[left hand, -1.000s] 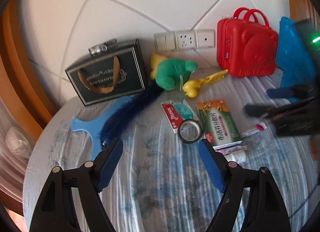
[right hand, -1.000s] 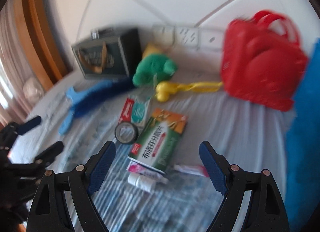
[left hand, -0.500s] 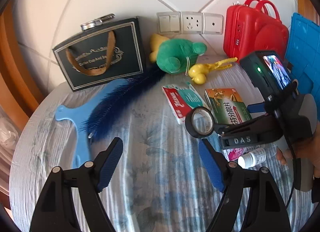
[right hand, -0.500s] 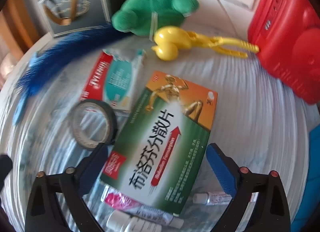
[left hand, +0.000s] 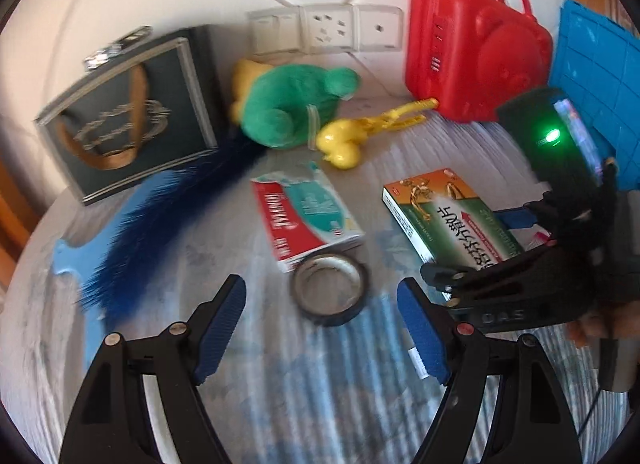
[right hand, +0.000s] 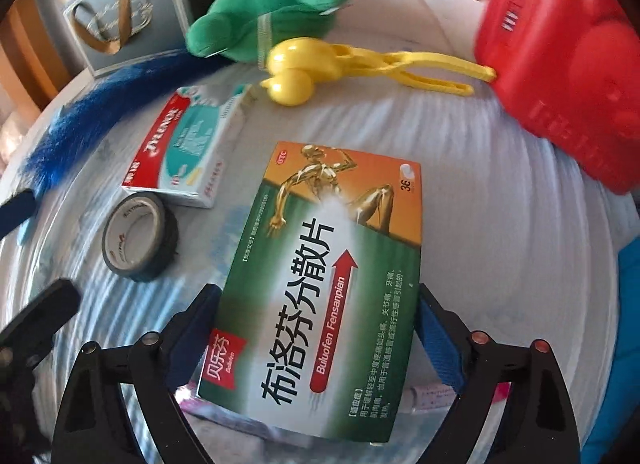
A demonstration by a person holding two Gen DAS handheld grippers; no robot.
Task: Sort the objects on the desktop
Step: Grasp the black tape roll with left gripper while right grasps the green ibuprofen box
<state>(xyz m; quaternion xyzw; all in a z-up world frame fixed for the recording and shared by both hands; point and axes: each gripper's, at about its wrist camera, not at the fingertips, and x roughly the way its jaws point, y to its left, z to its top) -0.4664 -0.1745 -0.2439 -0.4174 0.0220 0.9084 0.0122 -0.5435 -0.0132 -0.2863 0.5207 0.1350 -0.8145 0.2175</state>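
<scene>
My right gripper (right hand: 316, 344) straddles the near end of the green and orange medicine box (right hand: 332, 264), one blue pad at each long side; I cannot tell whether they press on it. The box also shows in the left wrist view (left hand: 448, 219), with the right gripper (left hand: 480, 264) over it. My left gripper (left hand: 322, 336) is open and empty, just in front of the black tape roll (left hand: 330, 290), which also shows in the right wrist view (right hand: 140, 236). A red and teal box (left hand: 304, 215) lies behind the roll.
At the back stand a dark gift bag (left hand: 128, 115), a green plush toy (left hand: 296, 103), a yellow clip tool (left hand: 360, 131), a red case (left hand: 476, 59) and a blue board (left hand: 596, 75). A blue feather duster (left hand: 160, 223) lies at left. Small tubes (right hand: 432, 396) lie under the box.
The right gripper has moved down and forward onto the medicine box, its pads now at the box's sides. The left gripper has moved closer to the tape roll.
</scene>
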